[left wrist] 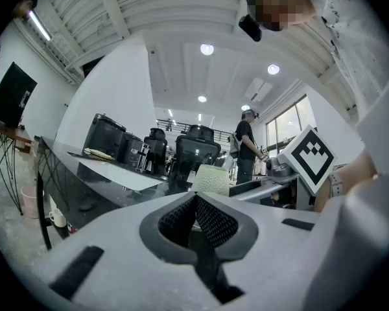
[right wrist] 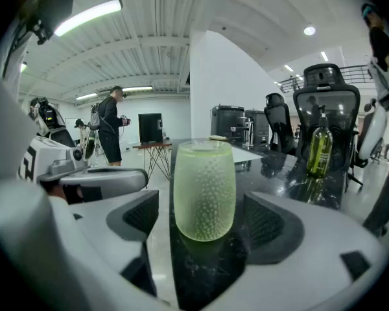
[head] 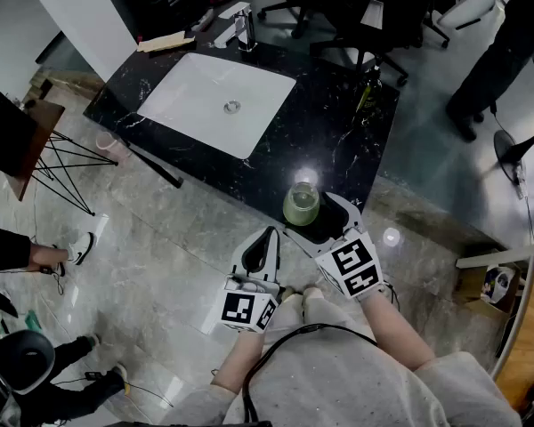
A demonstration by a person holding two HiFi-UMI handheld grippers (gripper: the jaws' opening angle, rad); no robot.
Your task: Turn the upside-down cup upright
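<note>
The cup, pale green and pimpled, stood on the black marble tabletop right at its near edge, at about 12 o'clock from me. I could not tell from its shape alone which end was up. It narrowed toward the stone and had a pale band at the top.

I had the right gripper tipped slightly downward with its fingers wide apart, one on each side of the cup. There was a clear gap on both sides, so nothing was gripped. I judged that straddle as the set-up for a side grasp around the belly, which would leave the wrist free to roll the cup over.

The left gripper hung level off the tabletop's edge at 7 o'clock from the cup. Its fingers were pressed together on nothing, and it was out of the way, since one gripper looked enough for the job.

The stone was glossy and threw back the ceiling lights, so I expected the cup to slide if nudged. A white sink was set into the tabletop at 10 o'clock from the cup, with a green bottle at 1 o'clock. Beyond were office chairs, a grey tiled floor and a person standing in the open room.
</note>
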